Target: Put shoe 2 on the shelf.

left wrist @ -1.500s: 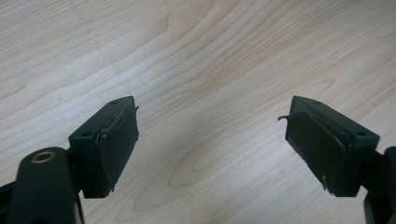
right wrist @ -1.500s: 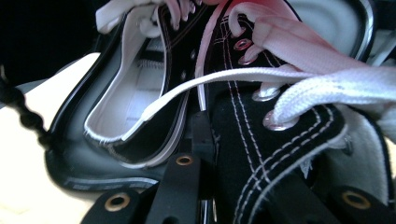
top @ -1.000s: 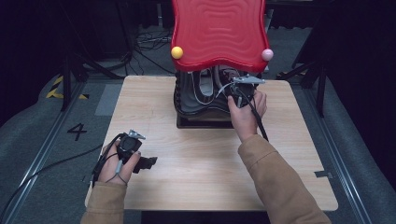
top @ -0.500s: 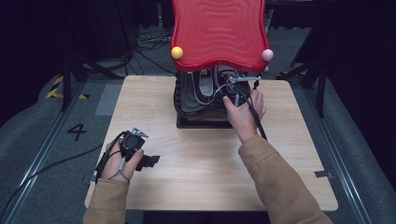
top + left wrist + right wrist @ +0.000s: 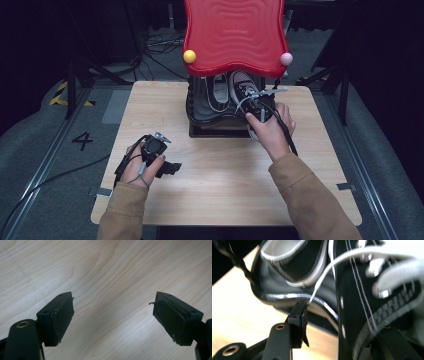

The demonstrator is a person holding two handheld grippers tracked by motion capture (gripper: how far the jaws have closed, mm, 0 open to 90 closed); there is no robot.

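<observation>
Right tongs (image 5: 256, 102) parted at the black shoe (image 5: 245, 89), wrist extended forward.

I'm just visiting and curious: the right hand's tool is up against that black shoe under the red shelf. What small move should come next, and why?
Probably close the fingers on the black shoe's side wall. The right gripper has just been opening, the shoe seems to sit between its fingers without being pressed, and a white lace end brushes one finger.
</observation>
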